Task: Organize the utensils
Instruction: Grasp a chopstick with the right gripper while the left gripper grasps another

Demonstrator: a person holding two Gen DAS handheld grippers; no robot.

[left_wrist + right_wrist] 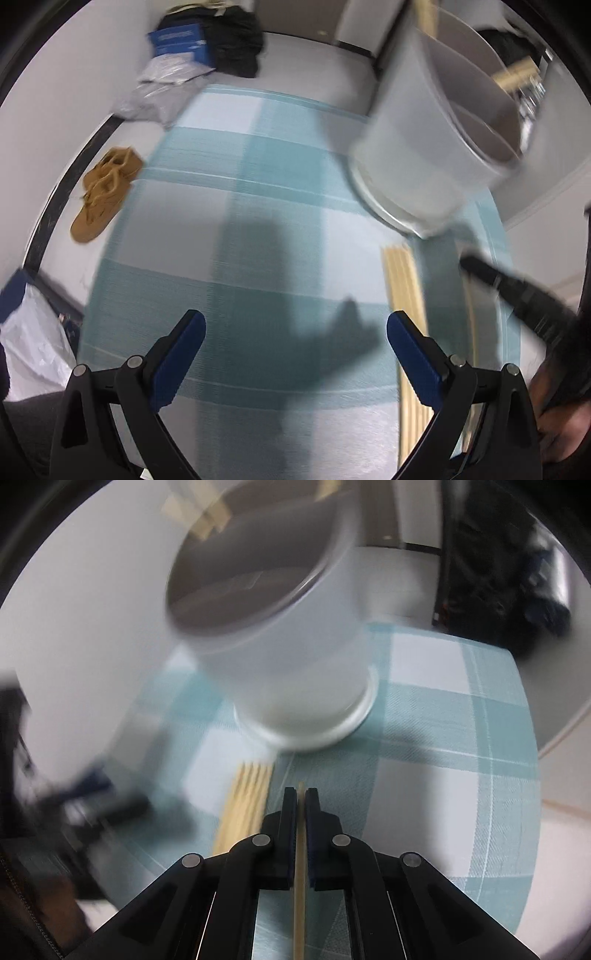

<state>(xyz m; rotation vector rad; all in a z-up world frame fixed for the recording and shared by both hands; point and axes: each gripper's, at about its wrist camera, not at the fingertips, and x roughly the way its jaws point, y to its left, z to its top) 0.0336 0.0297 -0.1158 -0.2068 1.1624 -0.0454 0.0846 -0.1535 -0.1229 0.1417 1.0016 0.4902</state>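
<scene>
The right gripper is closed on a single wooden chopstick. The stick runs lengthwise between the jaws, and its tip shows just past the fingertips. It points toward the white holder, which stands on its round base directly ahead on the checked cloth.

The left gripper is spread wide and holds nothing. It hangs above a bare part of the cloth. The row of loose chopsticks lies beside its right finger, apart from the pads.

Status of the task:
- Done: the holder has a divider, and pale wooden sticks already stand in its far compartment. Their number cannot be read through the blur.
- In hand: one chopstick is gripped and aimed at the holder but not yet over its rim.
- Left: several chopsticks lie side by side on the cloth between the grippers and the holder.

Judgement: the task is under way, with several more chopsticks left to move.
</scene>
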